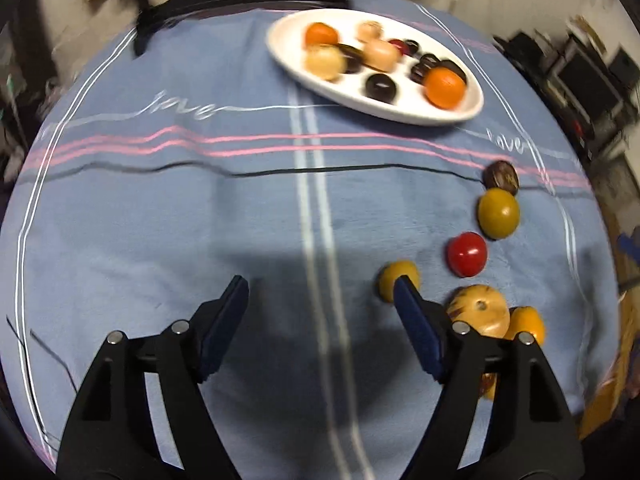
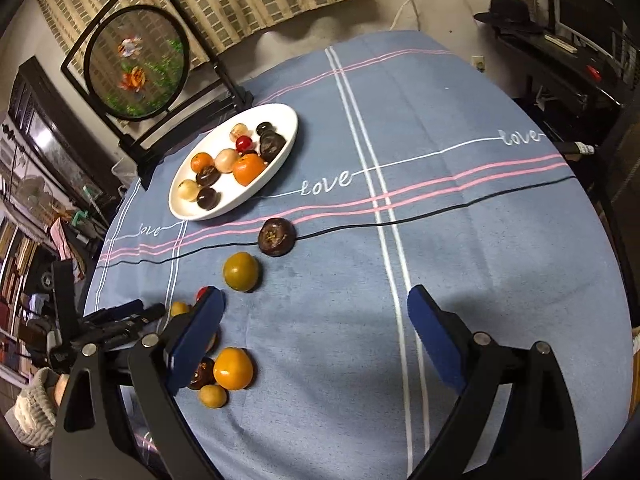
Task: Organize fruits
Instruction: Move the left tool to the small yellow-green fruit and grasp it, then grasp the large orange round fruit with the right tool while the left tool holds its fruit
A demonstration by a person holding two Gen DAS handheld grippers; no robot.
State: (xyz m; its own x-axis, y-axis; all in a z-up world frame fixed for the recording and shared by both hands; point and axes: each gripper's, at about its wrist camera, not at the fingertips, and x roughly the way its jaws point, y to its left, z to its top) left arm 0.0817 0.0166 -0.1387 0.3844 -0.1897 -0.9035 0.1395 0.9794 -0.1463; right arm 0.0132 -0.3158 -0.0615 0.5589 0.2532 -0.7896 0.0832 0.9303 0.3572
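Left gripper [image 1: 320,292] was spread wide, nothing between the fingers, hanging over bare blue tablecloth [image 1: 160,220]. Loose fruit sat off its right side: small yellow fruit [image 1: 390,280] right behind the right fingertip, contact unclear; red fruit [image 1: 467,254] and olive-green fruit [image 1: 498,213] further ahead-right, dark brown fruit [image 1: 501,178] beyond those near the cloth's right border. Speckled fruit [image 1: 478,314] and an orange one [image 1: 528,324] tucked behind the right finger. White plate [image 1: 288,60] of fruit was far ahead, slightly right. Open cloth straight ahead and to the left.

Right gripper [image 2: 316,300] was also wide open and empty. Open cloth ahead and right, out to the table edge. Fruit cluster hugged its left finger: orange fruit [image 2: 233,369], small tan one [image 2: 213,396]. The plate [image 2: 276,176] was ahead-left, near the far-left table edge, beside a round framed screen [image 2: 138,62].
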